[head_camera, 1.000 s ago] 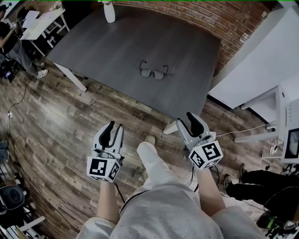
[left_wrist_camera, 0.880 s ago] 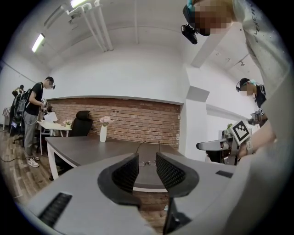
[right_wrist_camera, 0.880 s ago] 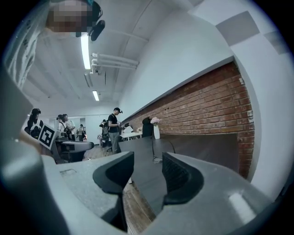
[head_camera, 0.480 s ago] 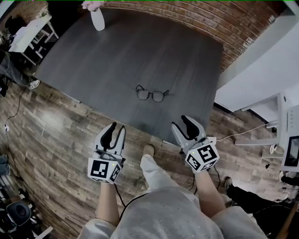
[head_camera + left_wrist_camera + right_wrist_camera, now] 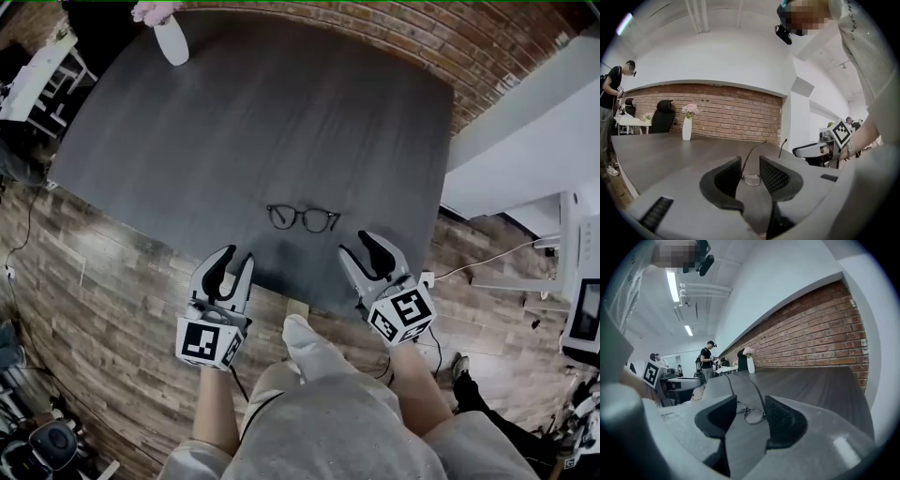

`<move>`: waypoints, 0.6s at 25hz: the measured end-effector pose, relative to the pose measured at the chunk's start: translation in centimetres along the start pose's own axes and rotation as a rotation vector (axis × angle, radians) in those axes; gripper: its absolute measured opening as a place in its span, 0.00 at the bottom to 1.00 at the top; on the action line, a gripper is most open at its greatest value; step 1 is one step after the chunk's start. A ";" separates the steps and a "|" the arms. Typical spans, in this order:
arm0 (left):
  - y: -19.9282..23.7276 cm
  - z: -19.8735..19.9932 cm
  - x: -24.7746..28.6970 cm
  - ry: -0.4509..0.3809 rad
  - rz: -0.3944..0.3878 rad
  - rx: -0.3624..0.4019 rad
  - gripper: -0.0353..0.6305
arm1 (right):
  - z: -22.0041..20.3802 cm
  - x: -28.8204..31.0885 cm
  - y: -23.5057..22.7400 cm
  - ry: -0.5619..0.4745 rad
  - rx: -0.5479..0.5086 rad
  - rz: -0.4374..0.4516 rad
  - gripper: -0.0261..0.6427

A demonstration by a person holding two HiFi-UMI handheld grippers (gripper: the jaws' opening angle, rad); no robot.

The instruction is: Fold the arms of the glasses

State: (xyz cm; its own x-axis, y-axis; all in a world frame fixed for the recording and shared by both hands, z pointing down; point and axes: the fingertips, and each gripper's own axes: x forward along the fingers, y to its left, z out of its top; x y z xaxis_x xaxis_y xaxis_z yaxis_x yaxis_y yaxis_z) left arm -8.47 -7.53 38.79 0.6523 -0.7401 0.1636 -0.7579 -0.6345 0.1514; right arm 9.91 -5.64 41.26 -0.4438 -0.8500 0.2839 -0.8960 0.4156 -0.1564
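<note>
Glasses (image 5: 303,218), arms unfolded, lying on dark desk (image 5: 281,112).
Left tool (image 5: 234,259): jaws apart, empty; glasses ahead, slightly to its right. Right tool (image 5: 358,245): jaws apart, empty; glasses ahead, to its left, untouched.

Table: a dark grey table (image 5: 281,112) spreads in front of me and runs up to the brick.
Far wall: a red brick wall (image 5: 403,37) low down, white plaster (image 5: 717,61) above it.
Floor: wood planks (image 5: 112,272) under my feet.
Vase: a white vase (image 5: 171,42) with pink flowers stands at the table's far left corner.
Left side: a white desk (image 5: 33,80) with a black chair (image 5: 662,117) near it.
Right side: a white partition (image 5: 525,141).
Light: strip lamps (image 5: 672,287) glow on the ceiling.
</note>
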 end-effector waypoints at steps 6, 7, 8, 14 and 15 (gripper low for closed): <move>0.8 -0.4 3.0 0.023 -0.043 0.016 0.23 | 0.0 2.5 -1.0 0.008 0.010 -0.002 0.31; 0.9 -0.5 3.5 0.027 -0.051 0.016 0.23 | 0.0 2.8 -1.2 0.008 0.012 -0.003 0.31; 0.9 -0.6 4.0 0.032 -0.060 0.018 0.23 | -0.1 3.2 -1.4 0.008 0.014 -0.005 0.31; 1.5 -1.5 6.3 0.068 -0.120 0.032 0.23 | -0.8 4.9 -2.1 0.024 0.022 -0.031 0.30; 1.8 -1.6 6.7 0.073 -0.128 0.027 0.23 | -0.8 5.2 -2.2 0.027 0.016 -0.035 0.30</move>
State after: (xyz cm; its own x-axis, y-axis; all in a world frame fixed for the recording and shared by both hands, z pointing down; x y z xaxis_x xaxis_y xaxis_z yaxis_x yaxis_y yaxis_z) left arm -5.45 -13.25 41.67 0.7418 -0.6351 0.2153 -0.6677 -0.7292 0.1495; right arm 9.56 -10.67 43.84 -0.4124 -0.8548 0.3151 -0.9108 0.3800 -0.1612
